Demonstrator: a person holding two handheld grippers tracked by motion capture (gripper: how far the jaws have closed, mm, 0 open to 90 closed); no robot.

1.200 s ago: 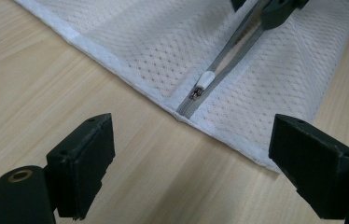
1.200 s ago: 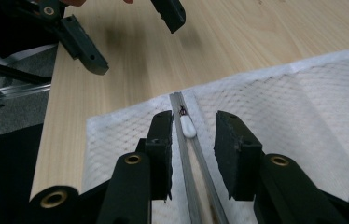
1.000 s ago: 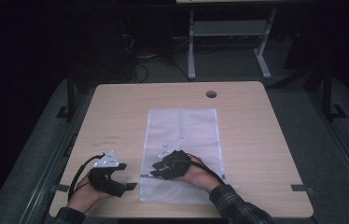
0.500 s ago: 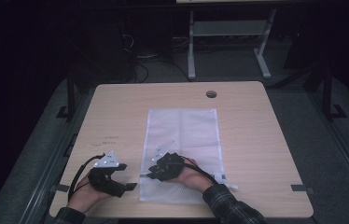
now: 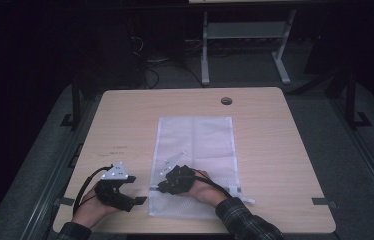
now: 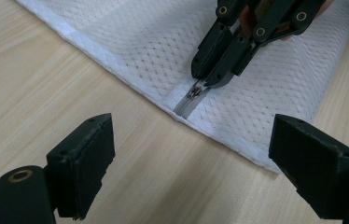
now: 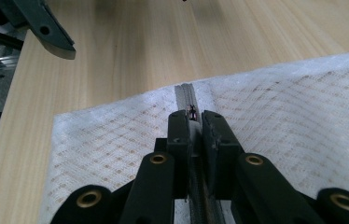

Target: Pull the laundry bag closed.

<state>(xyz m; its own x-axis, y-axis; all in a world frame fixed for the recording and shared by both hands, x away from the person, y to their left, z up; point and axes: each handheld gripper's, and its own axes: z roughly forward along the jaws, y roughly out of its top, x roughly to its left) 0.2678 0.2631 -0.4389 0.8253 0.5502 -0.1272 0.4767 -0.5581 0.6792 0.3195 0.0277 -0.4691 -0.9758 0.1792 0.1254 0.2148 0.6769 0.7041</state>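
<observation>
**Observer:** Where do we stand?

**Operator:** The white mesh bag (image 5: 195, 165) lies flat in the middle of the table (image 5: 285, 150), its near edge towards me. I have the right gripper (image 7: 192, 117) down on the zipper (image 6: 185, 105) near the bag's near-left corner. Its jaws have just been closing, and now they pinch the small zipper pull (image 6: 193, 92) between them.

**Observer:** And the left?

**Operator:** The left gripper (image 6: 191, 154) rests on bare wood just left of the bag, jaws wide apart, holding nothing.

**Observer:** So what's left?

**Operator:** I judge the pull is only just caught. The slide along the zipper is all to do, and the left gripper probably should pin the bag first.
</observation>
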